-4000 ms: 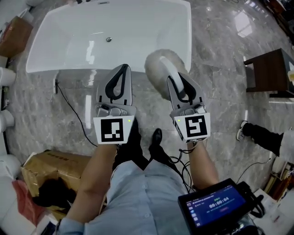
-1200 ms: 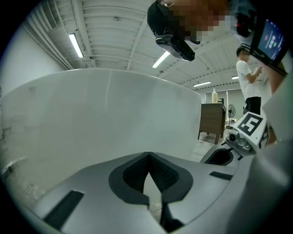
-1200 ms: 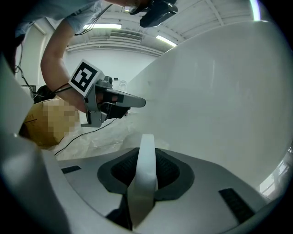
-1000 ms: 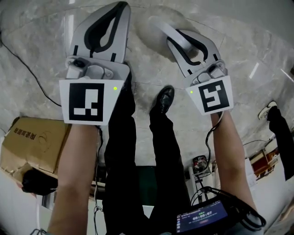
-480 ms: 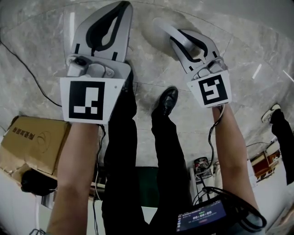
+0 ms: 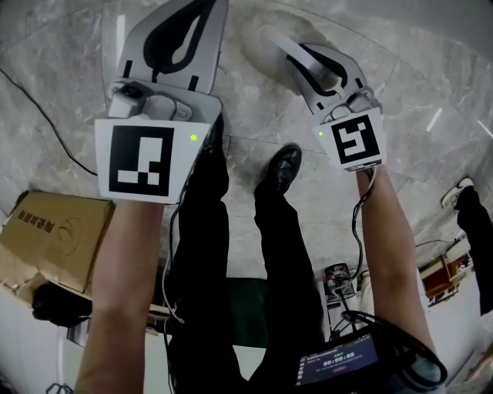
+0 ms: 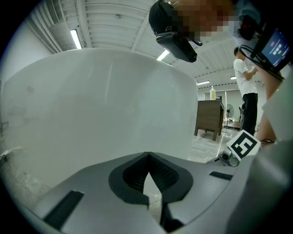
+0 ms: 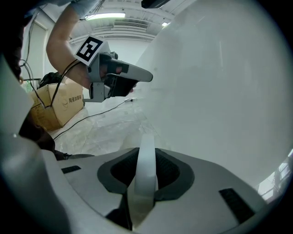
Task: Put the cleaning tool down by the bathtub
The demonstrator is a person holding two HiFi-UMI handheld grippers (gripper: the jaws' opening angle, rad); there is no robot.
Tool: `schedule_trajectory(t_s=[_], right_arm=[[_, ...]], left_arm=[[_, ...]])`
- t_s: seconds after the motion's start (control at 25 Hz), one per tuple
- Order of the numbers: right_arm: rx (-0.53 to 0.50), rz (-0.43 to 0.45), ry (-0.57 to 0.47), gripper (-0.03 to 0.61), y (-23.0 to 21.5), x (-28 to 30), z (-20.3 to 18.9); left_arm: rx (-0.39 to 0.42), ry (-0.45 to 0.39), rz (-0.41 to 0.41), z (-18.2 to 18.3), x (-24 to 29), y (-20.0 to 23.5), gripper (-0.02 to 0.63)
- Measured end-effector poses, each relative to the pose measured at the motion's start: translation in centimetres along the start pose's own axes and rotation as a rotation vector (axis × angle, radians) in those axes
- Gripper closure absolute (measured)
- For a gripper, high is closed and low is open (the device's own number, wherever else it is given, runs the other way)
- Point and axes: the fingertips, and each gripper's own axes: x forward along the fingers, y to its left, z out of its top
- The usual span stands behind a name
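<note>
- The cleaning tool (image 8: 146, 155) is clamped by its white handle in the right gripper (image 6: 312, 61), low down and just beside the bathtub (image 8: 219, 91) wall. Its fluffy head is hard to pick out against the pale floor (image 6: 62, 92).
- The left gripper (image 7: 147, 155) is pinched together on nothing, also facing the bathtub.
- The risk, I'd say: let go while the handle is tilted and it could slide along the bathtub or tip back toward the person's shoe (image 6: 281, 169) (a trip waiting to happen).

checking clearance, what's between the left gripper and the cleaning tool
Only bare marble floor lies between the left gripper and the cleaning tool, in the head view.
</note>
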Motion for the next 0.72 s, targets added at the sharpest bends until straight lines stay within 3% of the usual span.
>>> schedule_trajectory(t_s=[0.72], right_arm=[[-0.041,0.03,-0.004,0.471,0.0,3.9,-1.7]], left_arm=[[0.01,0.036,-0.003,-2.4,0.3,0.0,0.6]])
